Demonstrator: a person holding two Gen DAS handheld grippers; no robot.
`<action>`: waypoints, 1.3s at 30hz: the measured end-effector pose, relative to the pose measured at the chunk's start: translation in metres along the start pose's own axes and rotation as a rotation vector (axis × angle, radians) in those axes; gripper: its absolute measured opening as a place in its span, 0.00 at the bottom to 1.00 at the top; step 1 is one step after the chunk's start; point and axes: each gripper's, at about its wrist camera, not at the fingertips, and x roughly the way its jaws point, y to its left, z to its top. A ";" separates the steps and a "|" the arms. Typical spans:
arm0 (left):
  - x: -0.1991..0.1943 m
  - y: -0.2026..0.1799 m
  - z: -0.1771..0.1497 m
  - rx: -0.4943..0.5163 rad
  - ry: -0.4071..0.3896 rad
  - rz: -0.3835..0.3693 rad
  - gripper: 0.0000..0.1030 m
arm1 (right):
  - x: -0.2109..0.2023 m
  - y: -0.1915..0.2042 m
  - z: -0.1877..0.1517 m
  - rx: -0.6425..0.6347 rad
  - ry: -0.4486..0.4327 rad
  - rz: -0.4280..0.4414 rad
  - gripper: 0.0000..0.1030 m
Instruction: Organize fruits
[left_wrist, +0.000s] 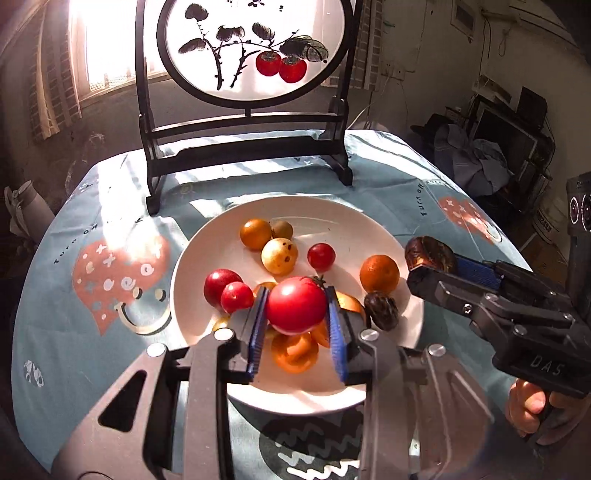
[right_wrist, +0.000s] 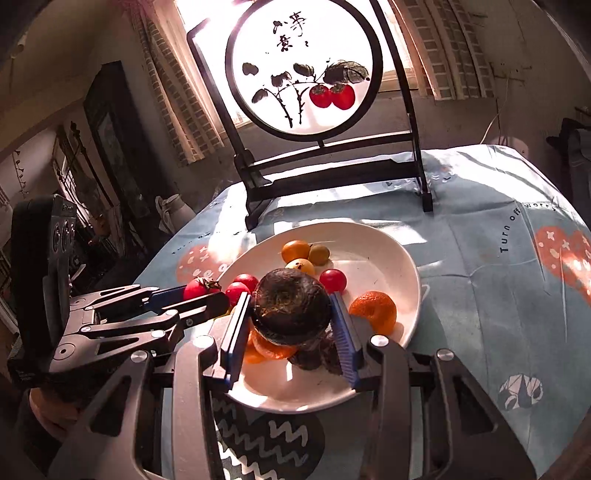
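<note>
The left claw (left_wrist: 297, 306) squeezed a red tomato (left_wrist: 295, 304) above the white plate (left_wrist: 369, 218). The right claw (right_wrist: 291, 312) squeezed a dark brown fruit (right_wrist: 291, 310) above it, marked "DAS". The cloth (right_wrist: 480, 236) beside the plate read "Turn off".

We see a glossy, smooth red tomato (left_wrist: 295, 308) between ribbed blue pads (left_wrist: 258, 325); a rough, matt dark fruit (right_wrist: 291, 310); beneath both, a glazed white plate (left_wrist: 369, 221); behind the plate, a lacquered dark wooden frame (left_wrist: 243, 144); under it, printed cloth (left_wrist: 388, 184) covers the counter.
</note>
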 end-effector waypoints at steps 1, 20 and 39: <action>0.011 0.004 0.009 -0.002 0.011 0.017 0.30 | 0.011 -0.007 0.005 0.010 0.012 -0.012 0.42; -0.024 -0.003 0.003 0.010 -0.084 0.245 0.94 | -0.008 0.006 -0.011 -0.082 0.033 -0.032 0.96; -0.177 -0.066 -0.159 -0.006 -0.147 0.234 0.98 | -0.157 0.073 -0.148 -0.270 -0.018 -0.160 0.99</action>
